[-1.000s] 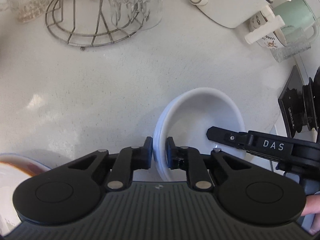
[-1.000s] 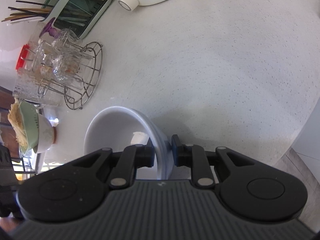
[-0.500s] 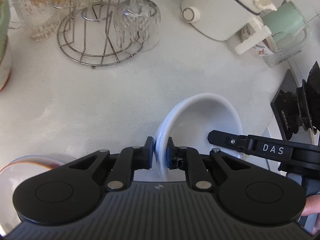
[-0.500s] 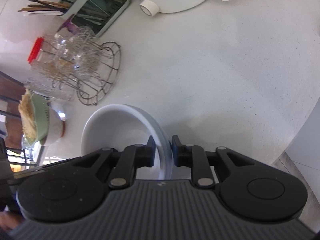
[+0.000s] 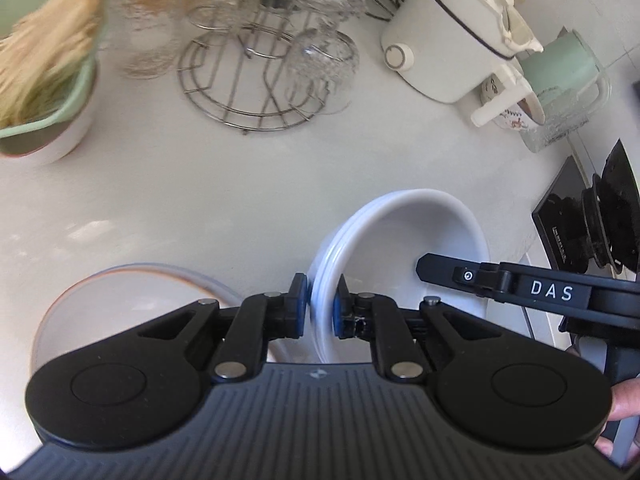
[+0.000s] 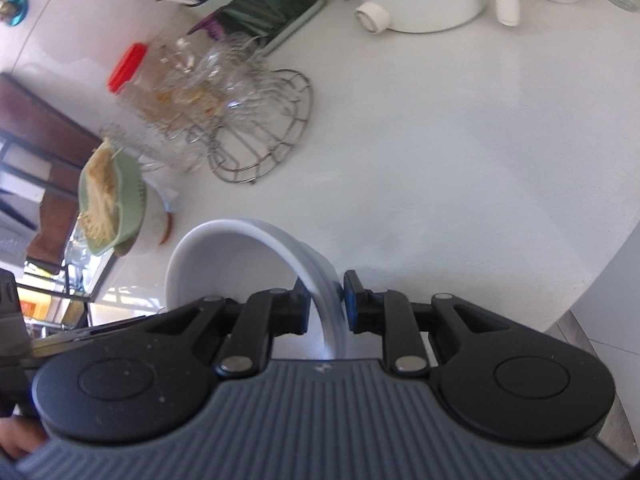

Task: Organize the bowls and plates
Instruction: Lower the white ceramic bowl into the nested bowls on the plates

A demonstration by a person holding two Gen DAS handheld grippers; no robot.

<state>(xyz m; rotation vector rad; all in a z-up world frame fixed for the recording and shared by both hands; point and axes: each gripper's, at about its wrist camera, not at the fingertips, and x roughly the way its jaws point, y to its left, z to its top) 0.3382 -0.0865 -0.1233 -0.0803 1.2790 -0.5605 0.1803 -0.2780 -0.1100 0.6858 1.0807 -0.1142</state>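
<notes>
White bowl (image 5: 420, 236), lower centre: empty, tilted. Left gripper (image 5: 320, 306) and right gripper (image 6: 326, 300) pinch opposite rims. Green bowl (image 5: 44, 80), upper left: possibly noodles.

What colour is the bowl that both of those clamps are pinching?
Plain glossy white round bowl, no pattern; clearest in the left wrist view.

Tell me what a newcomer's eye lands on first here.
The white bowl stands out, pinched by its rim on opposite sides: the left gripper and the right gripper both shut on it, above the pale counter. Behind it stands a wire rack with upturned glasses.
</notes>
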